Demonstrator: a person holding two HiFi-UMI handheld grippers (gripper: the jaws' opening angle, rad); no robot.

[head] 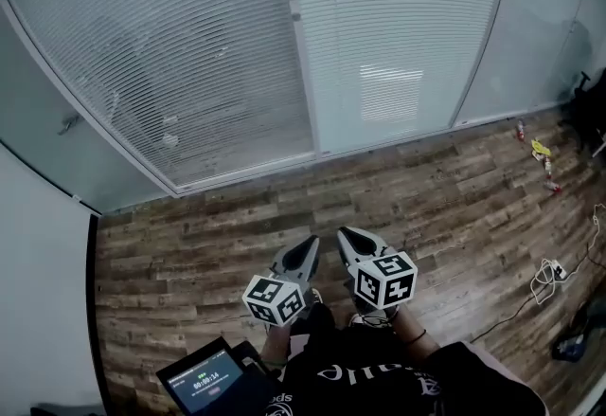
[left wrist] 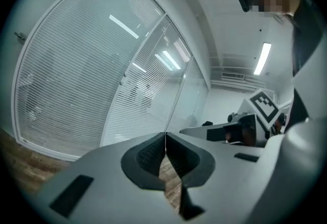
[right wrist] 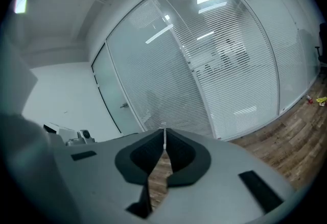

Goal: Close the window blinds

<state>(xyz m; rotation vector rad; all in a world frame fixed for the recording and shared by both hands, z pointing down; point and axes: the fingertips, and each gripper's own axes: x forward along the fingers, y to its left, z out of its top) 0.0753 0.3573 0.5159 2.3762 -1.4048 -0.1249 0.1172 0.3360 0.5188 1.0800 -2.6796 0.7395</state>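
I'm looking at a wood-plank floor (head: 237, 234) in an office room. A white wall (head: 38, 291) is running along the floor's left edge and a glass partition (head: 298, 45) along its far edge.

A small lit screen (head: 204, 378) is sitting at the floor's near-left corner, right by my operator's body.

The blinds are sitting inside the partition, at the floor's far edge and well apart from both grippers. I'm counting two panels. On the left blind panel (head: 161, 54) the slats are letting dim shapes show through. The right blind panel (head: 398, 16) is reading brighter, with a lit patch on it. Plain glass is flanking the panels on both sides.

Two grippers are hanging side by side over the floor's near-middle, both pointing at the partition.
- The left gripper (head: 311, 242) is showing its jaw tips meeting in its own view (left wrist: 165, 136). It's gripping nothing, with only floor visible past the gap below.
- The right gripper (head: 344, 234) is reading the same (right wrist: 164, 135): tips pressed together, nothing between them.

I'm counting one marker cube on each.

Toward the floor's right edge, one white cable (head: 547, 278) is lying in loops. A few small bright bits (head: 540, 151) are lying near the far-right corner, too small to identify.
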